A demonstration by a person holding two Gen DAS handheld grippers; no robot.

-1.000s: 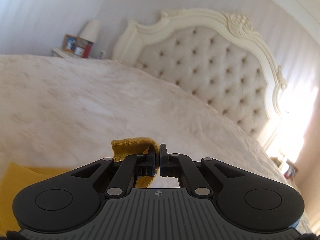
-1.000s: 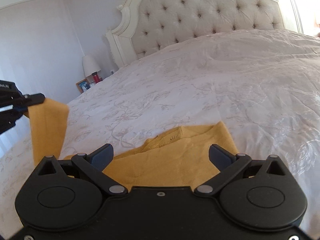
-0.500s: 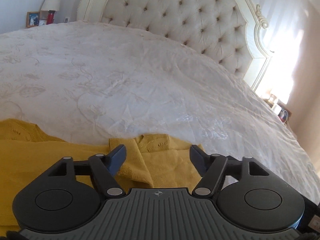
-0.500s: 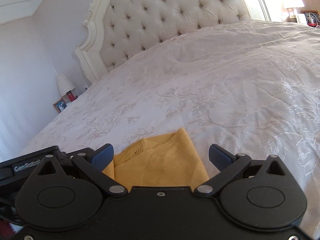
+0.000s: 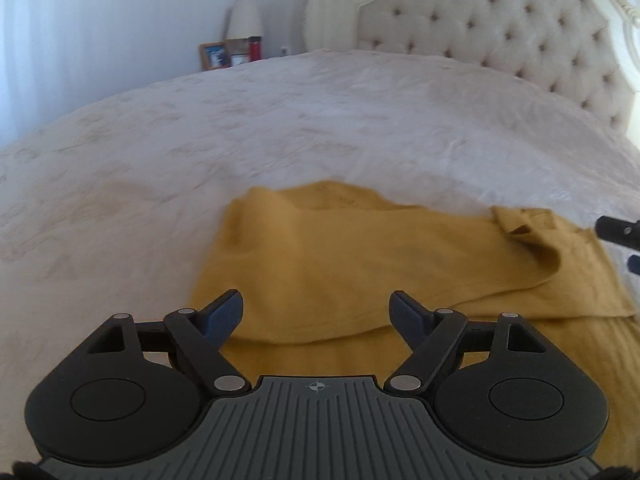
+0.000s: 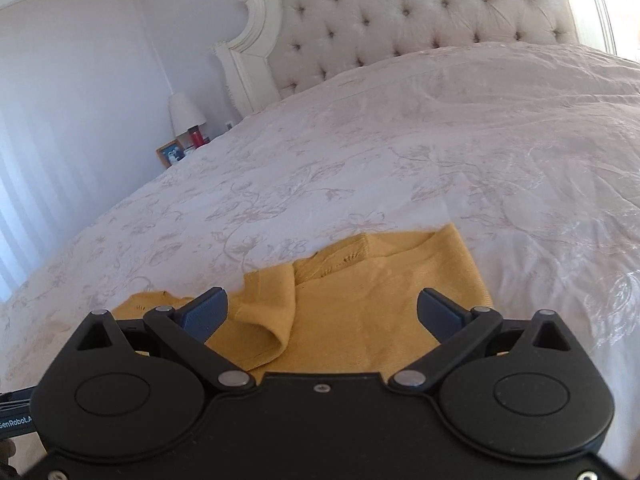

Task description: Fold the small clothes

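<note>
A small mustard-yellow knit garment (image 5: 360, 264) lies on the white bedspread (image 5: 200, 152), with one side folded over its middle and a sleeve end lying at its right. My left gripper (image 5: 316, 312) is open and empty just above its near edge. In the right wrist view the garment (image 6: 360, 296) lies flat with its neckline facing the headboard and a folded flap on the left. My right gripper (image 6: 322, 308) is open and empty over it. The right gripper's fingertips (image 5: 616, 230) show at the left view's right edge.
A tufted cream headboard (image 6: 420, 20) stands at the far end of the bed. A nightstand with a lamp (image 5: 244, 20), a picture frame (image 5: 214, 55) and a red object is by the wall. The flowered bedspread (image 6: 440, 160) spreads around the garment.
My left gripper let go of the yellow fabric it held up, opened, and moved back and left. The flap now lies folded over the garment. My right gripper stayed open.
</note>
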